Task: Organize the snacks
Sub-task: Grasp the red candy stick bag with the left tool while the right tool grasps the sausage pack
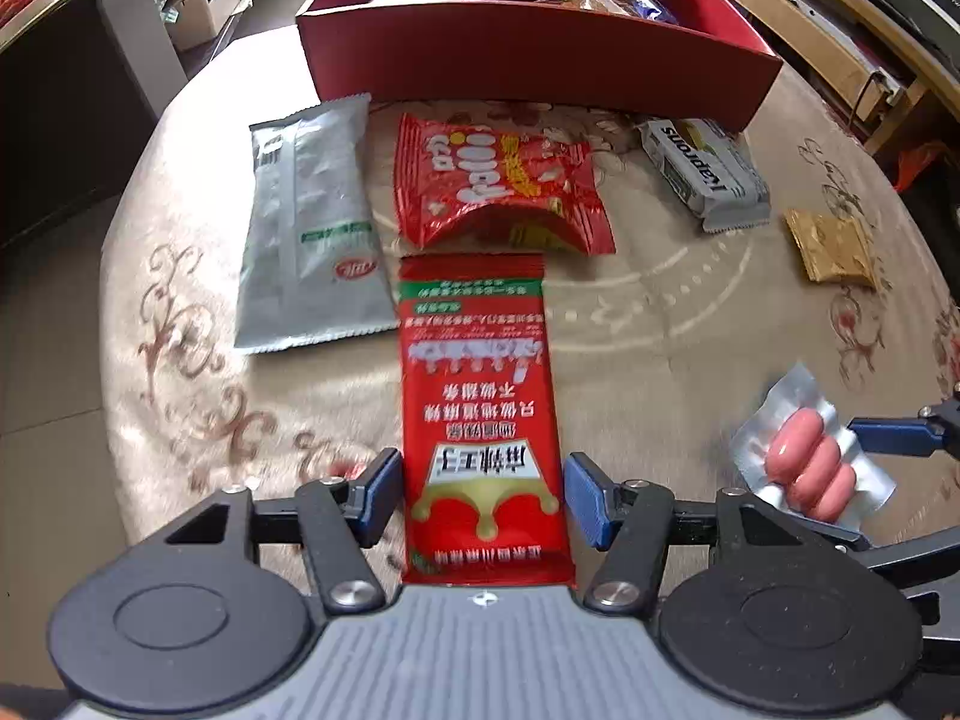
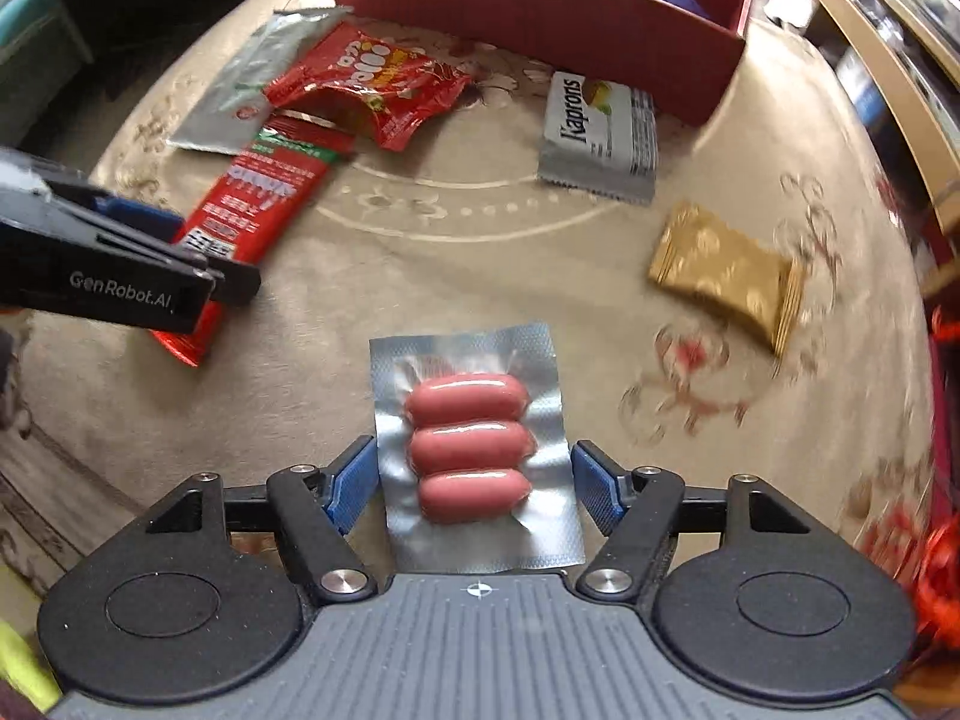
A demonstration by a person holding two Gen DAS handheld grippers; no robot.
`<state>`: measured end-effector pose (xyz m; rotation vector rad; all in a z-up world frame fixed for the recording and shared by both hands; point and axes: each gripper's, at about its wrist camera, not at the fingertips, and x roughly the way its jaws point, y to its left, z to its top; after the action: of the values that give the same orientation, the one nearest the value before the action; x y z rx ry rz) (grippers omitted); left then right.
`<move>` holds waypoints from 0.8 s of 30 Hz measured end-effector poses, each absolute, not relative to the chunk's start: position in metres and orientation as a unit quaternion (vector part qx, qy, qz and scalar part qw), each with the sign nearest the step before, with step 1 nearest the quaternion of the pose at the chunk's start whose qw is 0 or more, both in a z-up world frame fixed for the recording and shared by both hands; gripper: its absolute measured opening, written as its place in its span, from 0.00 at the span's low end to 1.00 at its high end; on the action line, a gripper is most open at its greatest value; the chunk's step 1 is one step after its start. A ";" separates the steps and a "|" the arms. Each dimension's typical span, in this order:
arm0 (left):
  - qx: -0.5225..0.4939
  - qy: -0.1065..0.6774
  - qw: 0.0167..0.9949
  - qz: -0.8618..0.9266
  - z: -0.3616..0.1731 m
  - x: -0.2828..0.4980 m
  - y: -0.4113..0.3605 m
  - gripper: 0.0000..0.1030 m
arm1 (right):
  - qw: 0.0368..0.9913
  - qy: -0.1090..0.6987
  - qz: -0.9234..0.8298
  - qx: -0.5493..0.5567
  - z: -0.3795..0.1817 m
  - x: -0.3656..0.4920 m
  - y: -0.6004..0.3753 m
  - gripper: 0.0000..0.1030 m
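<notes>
Your left gripper [image 1: 483, 495] points steeply down with its blue pads on either side of the long red sachet [image 1: 480, 414]; the pads sit right at its edges, but you cannot tell whether they press on it. Your right gripper [image 2: 474, 483] straddles the foil pack of three pink sausages [image 2: 471, 450] in the same way, its pads close beside the foil edges with a thin gap showing on the right, so call it open around the pack. Both packets lie flat on the beige patterned tablecloth [image 2: 450, 276].

Just beyond the red sachet's far end lies the puffy red snack bag [image 1: 498, 186], nearly touching it, and to its left the silver pouch [image 1: 312, 228] runs alongside. Further right, well apart from these, you see the white and silver Kaprons wafer pack [image 2: 600, 132] and, nearer the cloth's right side, the small gold packet [image 2: 726, 270].

At the far edge stands the red box [image 1: 540, 54], open at the top, with a few wrapped snacks showing inside; what they are is unclear.
</notes>
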<state>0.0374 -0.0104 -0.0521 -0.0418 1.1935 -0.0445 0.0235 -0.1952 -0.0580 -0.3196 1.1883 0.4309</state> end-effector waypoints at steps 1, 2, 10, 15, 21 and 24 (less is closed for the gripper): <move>-0.021 0.563 0.826 -0.020 -0.052 0.036 -0.009 0.53 | 0.796 0.554 0.198 -0.140 -0.057 0.020 -0.196 0.73; -0.023 0.562 0.826 -0.016 -0.053 0.036 -0.007 0.53 | 0.798 0.554 0.196 -0.132 -0.057 0.018 -0.195 0.73; -0.025 0.546 0.837 0.017 -0.061 0.064 -0.008 0.70 | 0.818 0.545 0.169 -0.073 -0.047 0.029 -0.196 0.73; -0.013 0.543 0.839 0.009 -0.058 0.057 -0.009 0.60 | 0.821 0.544 0.156 -0.072 -0.049 0.037 -0.197 0.73; -0.014 0.549 0.836 -0.002 -0.053 0.043 -0.011 0.45 | 0.828 0.535 0.151 -0.070 -0.045 0.039 -0.195 0.73; -0.026 0.550 0.835 -0.007 -0.049 0.040 -0.008 0.42 | 0.831 0.530 0.155 -0.070 -0.041 0.037 -0.192 0.73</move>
<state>0.0403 -0.0081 -0.0486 -0.0547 1.1658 -0.0145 0.0374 -0.1925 -0.0412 -0.1483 1.1244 0.3292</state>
